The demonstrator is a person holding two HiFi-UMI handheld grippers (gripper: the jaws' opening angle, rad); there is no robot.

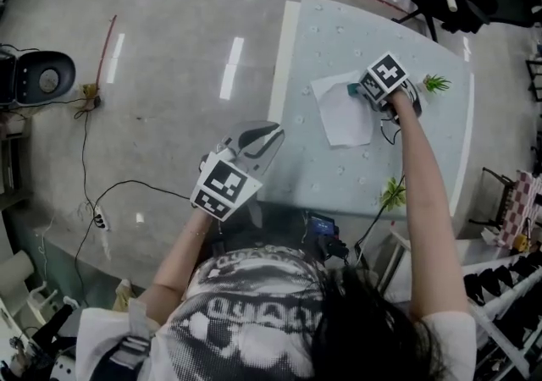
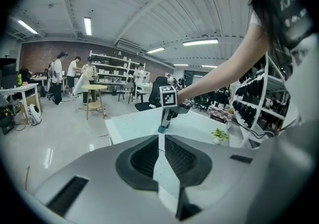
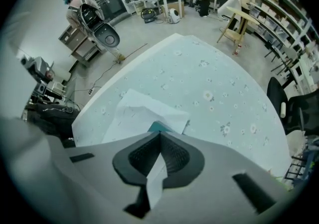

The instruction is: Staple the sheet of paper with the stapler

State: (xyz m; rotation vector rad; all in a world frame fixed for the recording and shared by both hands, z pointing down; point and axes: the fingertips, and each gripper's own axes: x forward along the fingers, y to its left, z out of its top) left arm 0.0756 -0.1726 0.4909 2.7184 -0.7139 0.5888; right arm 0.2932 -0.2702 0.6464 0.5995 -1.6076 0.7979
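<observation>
The left claw (image 1: 269, 135) hung past the bench (image 1: 423, 168) edge, well apart from the sheet of paper (image 1: 345, 121) on its near left side, with its jaws tip to tip and nothing between them. The sheet lay flat on the bench. At the sheet's far right corner sat the teal stapler (image 3: 157, 127), mostly hidden, so its long axis could not be told. Over that same corner the right claw (image 1: 375, 91) pointed steeply down, its jaws closed together and empty, their tips right at the stapler's top. So the stapler lay straight below the right claw, which was by far the nearer one. The coming move looked like a plain downward press by that claw, provided the sheet's corner sat inside the stapler's mouth, which no view showed.
</observation>
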